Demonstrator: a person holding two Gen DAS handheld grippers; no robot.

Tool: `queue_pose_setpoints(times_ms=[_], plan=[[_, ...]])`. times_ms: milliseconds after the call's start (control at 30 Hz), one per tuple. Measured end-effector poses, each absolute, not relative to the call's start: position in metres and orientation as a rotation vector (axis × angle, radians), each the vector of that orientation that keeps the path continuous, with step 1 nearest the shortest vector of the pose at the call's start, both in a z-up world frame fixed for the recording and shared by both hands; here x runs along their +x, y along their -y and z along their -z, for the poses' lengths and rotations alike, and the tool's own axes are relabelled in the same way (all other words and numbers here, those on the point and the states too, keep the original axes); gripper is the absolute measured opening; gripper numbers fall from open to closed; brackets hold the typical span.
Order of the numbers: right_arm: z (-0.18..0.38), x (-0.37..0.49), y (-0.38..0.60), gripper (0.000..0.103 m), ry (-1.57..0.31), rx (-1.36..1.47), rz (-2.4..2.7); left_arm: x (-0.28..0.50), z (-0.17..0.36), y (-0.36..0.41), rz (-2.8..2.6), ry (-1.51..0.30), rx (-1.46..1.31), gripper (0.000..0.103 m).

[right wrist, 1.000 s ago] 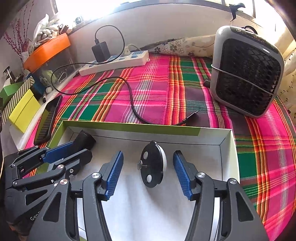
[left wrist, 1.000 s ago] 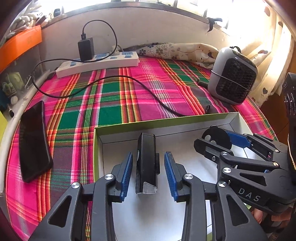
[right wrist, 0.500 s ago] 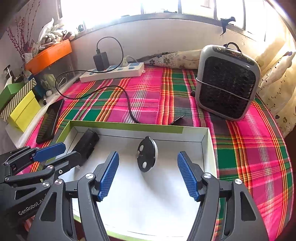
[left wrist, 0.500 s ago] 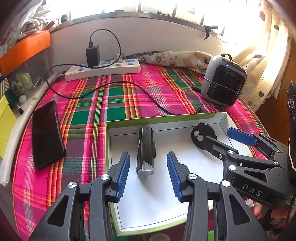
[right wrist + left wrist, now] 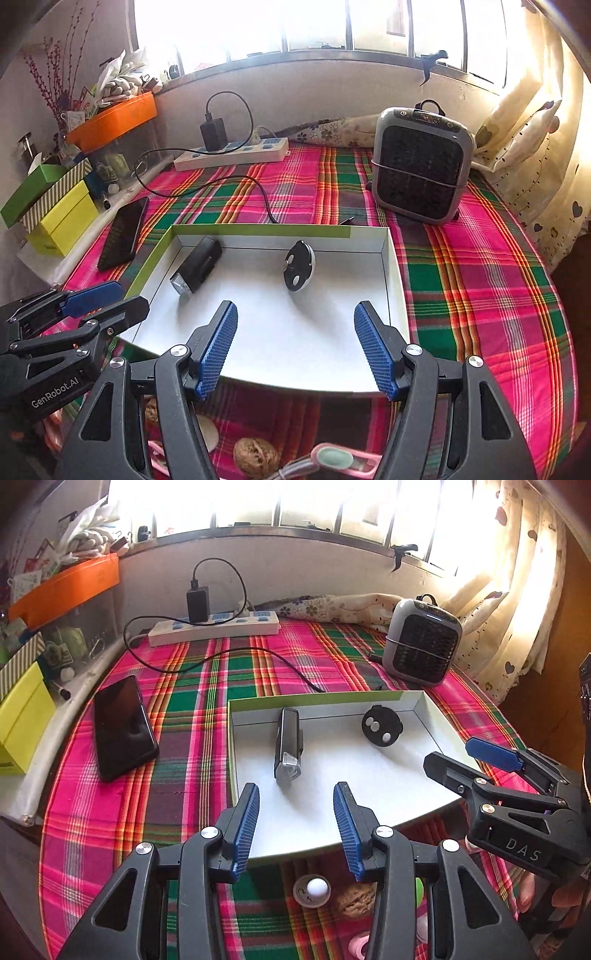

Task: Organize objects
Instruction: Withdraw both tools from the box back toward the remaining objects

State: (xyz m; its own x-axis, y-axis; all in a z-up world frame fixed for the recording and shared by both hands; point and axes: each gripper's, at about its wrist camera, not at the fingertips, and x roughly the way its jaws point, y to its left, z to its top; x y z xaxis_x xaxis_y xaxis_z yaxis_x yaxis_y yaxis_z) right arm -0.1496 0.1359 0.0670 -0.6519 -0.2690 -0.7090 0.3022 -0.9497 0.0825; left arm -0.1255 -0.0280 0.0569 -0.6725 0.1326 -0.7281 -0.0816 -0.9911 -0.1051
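A shallow white box with a green rim [image 5: 236, 760] [image 5: 369, 231] lies on the plaid cloth. Inside it rest a black bike light [image 5: 286, 747] [image 5: 197, 269] on the left and a round black disc [image 5: 381, 725] [image 5: 299, 266] on the right. My left gripper [image 5: 295, 819] hangs open above the box's near edge, nothing between its blue pads. My right gripper [image 5: 295, 347] is open too, wider, and holds nothing. Each gripper shows in the other's view: the right gripper [image 5: 480, 760] and the left gripper [image 5: 107, 299].
A black phone [image 5: 122, 725] lies left of the box. A power strip [image 5: 214, 627] with charger and cable sits at the back, a small grey heater [image 5: 421, 166] at the back right. A walnut [image 5: 255, 458], a small white-centred cap [image 5: 312, 890] and pink items lie near the front.
Both grippers have let go of the light and the disc, drawn back toward me and risen. The light and disc stay lying in the box.
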Motion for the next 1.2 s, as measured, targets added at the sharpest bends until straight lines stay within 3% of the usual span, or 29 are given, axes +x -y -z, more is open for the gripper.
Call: queue_pose_setpoints(times_ms=[500, 867, 1200], plan=[[-0.070, -0.089, -0.170, 0.066, -0.010, 1.080, 2.670, -0.063, -0.052, 0.051, -2.797, 0.200, -1.165, 0.040], [-0.056, -0.059, -0.187, 0.066, 0.077, 1.095, 2.667, -0.028, -0.034, 0.021, -2.605, 0.082, -1.118, 0.040], [-0.043, -0.045, -0.196, 0.066, 0.099, 1.116, 2.647, -0.015, -0.026, -0.011, -2.475, -0.137, -1.040, 0.040]])
